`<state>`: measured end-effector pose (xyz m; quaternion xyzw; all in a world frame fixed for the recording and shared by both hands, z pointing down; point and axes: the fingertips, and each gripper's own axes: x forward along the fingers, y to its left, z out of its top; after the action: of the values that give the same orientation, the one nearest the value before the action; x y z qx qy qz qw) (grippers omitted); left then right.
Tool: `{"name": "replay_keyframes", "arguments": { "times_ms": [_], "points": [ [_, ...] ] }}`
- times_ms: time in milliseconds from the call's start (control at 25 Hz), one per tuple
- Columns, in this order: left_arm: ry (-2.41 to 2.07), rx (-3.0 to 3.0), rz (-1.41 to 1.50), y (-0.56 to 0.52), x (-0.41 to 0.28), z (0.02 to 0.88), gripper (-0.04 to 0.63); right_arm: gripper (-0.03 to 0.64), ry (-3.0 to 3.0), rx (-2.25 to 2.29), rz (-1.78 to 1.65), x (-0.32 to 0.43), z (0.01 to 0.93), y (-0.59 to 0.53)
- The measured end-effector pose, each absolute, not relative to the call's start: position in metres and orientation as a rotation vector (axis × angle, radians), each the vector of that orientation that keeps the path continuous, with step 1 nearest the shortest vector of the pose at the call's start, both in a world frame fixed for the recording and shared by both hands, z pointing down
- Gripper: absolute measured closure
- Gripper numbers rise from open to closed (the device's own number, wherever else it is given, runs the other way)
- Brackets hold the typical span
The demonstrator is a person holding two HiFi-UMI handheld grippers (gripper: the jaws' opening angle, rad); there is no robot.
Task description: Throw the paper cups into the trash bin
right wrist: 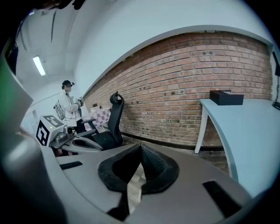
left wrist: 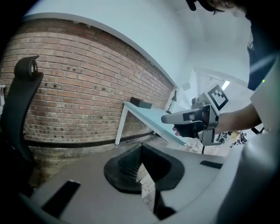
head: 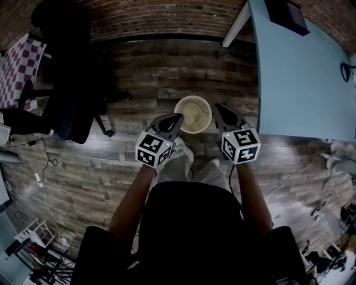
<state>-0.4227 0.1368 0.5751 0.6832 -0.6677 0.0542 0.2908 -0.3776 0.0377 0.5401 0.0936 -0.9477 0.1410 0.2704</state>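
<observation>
The trash bin (head: 207, 104) stands upright on the wooden floor (head: 167, 67), mouth up, straight ahead of the person and framed by the two grippers. In the head view the left gripper (head: 177, 118) has its tip over the bin's near-left rim and the right gripper (head: 218, 107) sits just off its right rim. The two are about equally close, so any drop would go down and inward between them.

Both pairs of jaws are pressed together with nothing in them. In the left gripper view the dark pads of the left gripper (left wrist: 141, 146) meet at the tip and only floor shows through the slit below. The right gripper (right wrist: 140, 146) looks the same in its own view.

No paper cup shows in a jaw, on the floor or on the blue table (head: 295, 78) at the right. A pale round shape lies inside the bin, but whether it is a cup or just the bin's bottom I cannot tell — it is too small and washed out.

Neither gripper view shows the bin; both look over it toward the far brick wall (head: 156, 16). The office chair (head: 67, 83) stands well apart at the left — out of the way.
</observation>
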Motion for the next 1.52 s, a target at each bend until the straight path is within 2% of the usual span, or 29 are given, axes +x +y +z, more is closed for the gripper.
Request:
{"name": "replay_keyframes", "arguments": {
  "times_ms": [840,1520],
  "points": [
    [-2.057,1.942,-0.062,0.120,-0.336,0.453,0.586,0.612,-2.789,0.175,0.334,-0.291,0.457,0.057],
    [-2.210,2.020,0.007,0.135,-0.214,0.389,0.586,0.614,-2.925,0.132,0.259,-0.179,0.391,0.088]
  ]
}}
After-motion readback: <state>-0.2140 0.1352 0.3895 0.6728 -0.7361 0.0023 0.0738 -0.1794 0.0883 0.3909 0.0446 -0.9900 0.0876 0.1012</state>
